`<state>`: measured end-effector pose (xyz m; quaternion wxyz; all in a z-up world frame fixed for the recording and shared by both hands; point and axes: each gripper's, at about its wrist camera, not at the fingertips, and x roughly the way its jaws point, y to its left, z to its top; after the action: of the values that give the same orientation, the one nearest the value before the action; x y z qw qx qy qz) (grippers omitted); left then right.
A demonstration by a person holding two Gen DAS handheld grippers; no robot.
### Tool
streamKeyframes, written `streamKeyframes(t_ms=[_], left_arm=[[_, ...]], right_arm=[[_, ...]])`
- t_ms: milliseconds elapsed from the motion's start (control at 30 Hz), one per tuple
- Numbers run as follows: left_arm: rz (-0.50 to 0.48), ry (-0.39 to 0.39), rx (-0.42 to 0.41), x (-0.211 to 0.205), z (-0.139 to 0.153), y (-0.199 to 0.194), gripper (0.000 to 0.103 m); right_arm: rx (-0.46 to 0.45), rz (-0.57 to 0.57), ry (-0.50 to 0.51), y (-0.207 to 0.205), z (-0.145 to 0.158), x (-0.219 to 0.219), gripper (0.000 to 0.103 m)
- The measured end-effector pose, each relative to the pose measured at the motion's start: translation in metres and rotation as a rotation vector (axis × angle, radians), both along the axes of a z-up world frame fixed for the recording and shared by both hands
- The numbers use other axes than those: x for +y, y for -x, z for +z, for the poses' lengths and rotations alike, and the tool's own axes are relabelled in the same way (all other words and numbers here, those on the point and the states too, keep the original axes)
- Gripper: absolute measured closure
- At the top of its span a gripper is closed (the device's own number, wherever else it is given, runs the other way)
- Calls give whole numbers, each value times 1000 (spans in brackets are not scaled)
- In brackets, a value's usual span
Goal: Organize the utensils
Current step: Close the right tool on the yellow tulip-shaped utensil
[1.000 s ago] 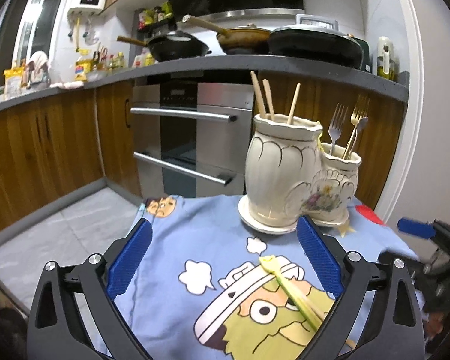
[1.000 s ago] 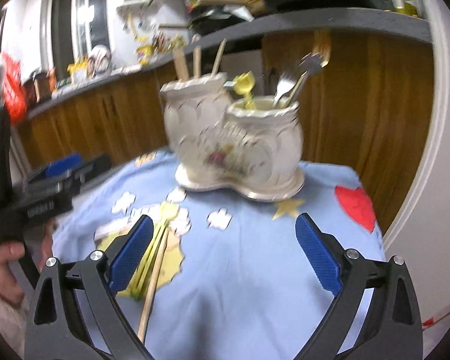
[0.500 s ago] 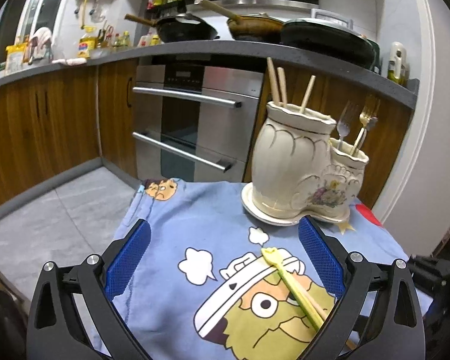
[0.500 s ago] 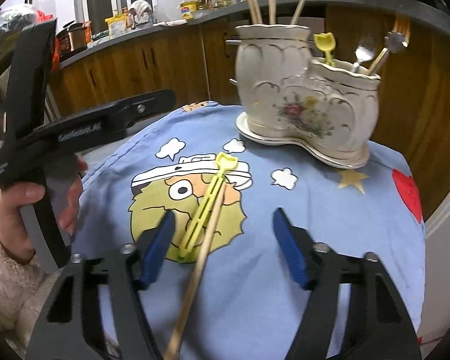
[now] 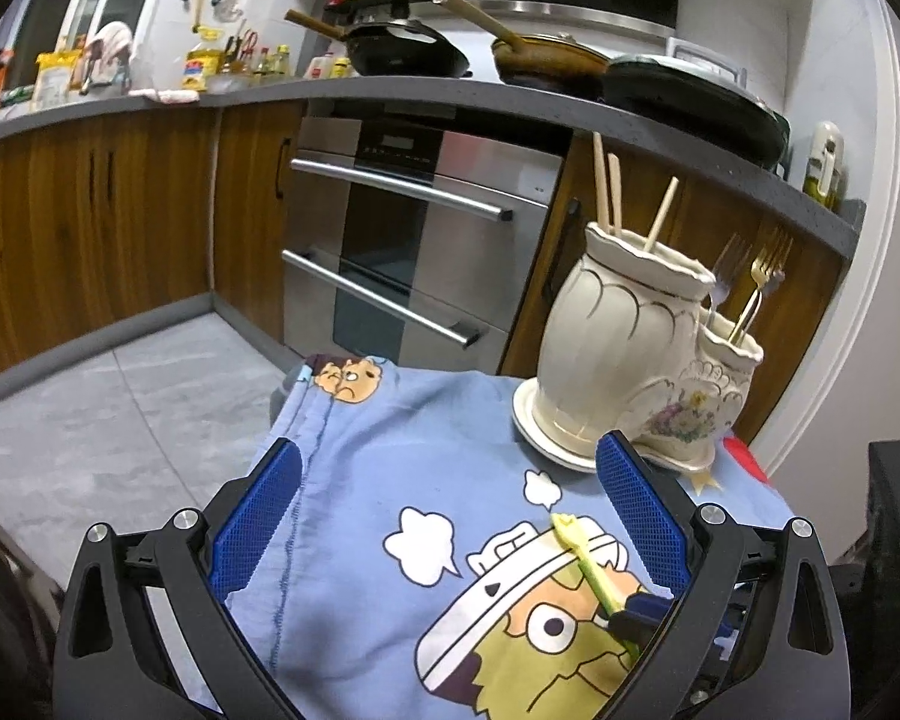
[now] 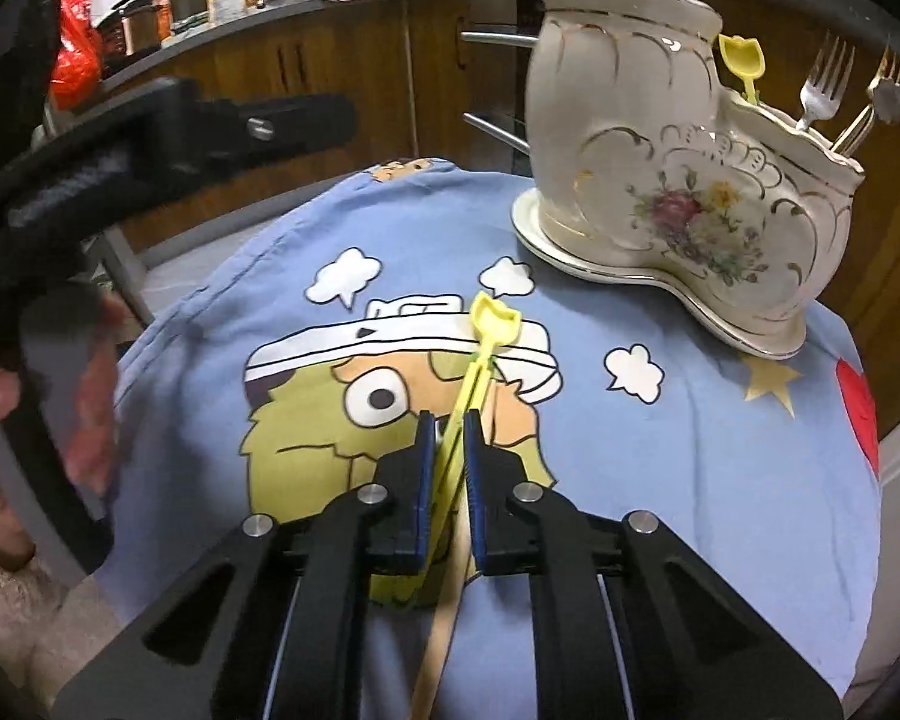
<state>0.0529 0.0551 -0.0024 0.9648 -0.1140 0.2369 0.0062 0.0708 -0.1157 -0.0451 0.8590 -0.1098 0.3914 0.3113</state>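
Observation:
A yellow plastic fork [image 6: 485, 341] lies on the blue cartoon cloth [image 6: 690, 480] beside a wooden chopstick [image 6: 444, 618]. My right gripper [image 6: 450, 426] is shut on the yellow fork's handle, low on the cloth. The cream ceramic utensil holder [image 6: 678, 180] stands at the back right with chopsticks, metal forks and another yellow fork [image 6: 744, 63] in it. My left gripper [image 5: 444, 468] is open and empty above the cloth's left part; the holder [image 5: 624, 354] and the yellow fork [image 5: 582, 552] show in its view.
The cloth-covered table [image 5: 342, 480] drops off at its left edge to a grey tiled floor [image 5: 120, 396]. An oven [image 5: 402, 240] and wooden cabinets stand behind. The hand with the left gripper [image 6: 90, 192] is at the left of the right wrist view.
My right gripper has come down over the yellow fork and chopstick and closed from wide open onto the fork's handle. The left gripper has drawn back a little and stays open.

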Motion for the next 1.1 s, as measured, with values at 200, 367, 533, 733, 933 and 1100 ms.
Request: streamKeyframes(t_ms=[200,367,533,733,933,1100], left_arm=[[15,41,-6,10,1,1,5],[14,44,-8,10,2,0,5],[17,58,-10,13,3,1,5],[20,79,-3,17,2,1,5],[18,77,-4,17,3,0,5],[12,73,2,16,0,-1,5]], right_arm=[[-3,-19,18,-5,-1,5,93],[-12,-37,37,-11,0,13,93],[-16,-38,47,-18,-3,26,89],[-22,-35,49,-19,-5,29,92],[-26,-48,-8,-17,0,17,103],[-32,-38,-38,-12,7,10,103]])
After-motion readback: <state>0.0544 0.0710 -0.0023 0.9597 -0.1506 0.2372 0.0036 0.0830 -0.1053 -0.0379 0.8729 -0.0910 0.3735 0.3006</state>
